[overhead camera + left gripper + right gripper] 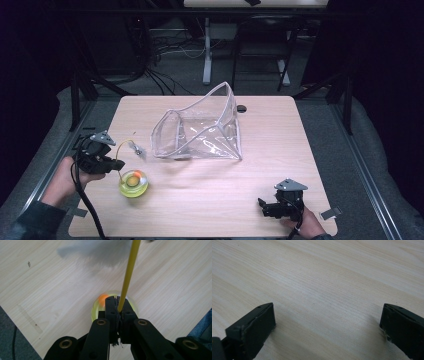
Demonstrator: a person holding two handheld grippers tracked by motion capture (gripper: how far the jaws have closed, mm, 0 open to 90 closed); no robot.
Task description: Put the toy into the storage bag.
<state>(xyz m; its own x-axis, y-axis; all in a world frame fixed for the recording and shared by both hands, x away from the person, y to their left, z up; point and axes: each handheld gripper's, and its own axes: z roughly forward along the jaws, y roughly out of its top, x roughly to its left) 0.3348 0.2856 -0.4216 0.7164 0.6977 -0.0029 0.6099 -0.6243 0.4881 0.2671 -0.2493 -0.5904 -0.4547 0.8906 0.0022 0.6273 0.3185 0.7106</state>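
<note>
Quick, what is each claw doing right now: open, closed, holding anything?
Left claw: closed on the thin yellow cord, above the yellow disc.
Right claw: open, holding nothing, over the table.

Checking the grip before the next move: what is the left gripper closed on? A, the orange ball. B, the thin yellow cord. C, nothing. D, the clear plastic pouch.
B: in the left gripper view the left gripper is shut on the thin yellow cord, above the yellow-green disc toy.
</note>
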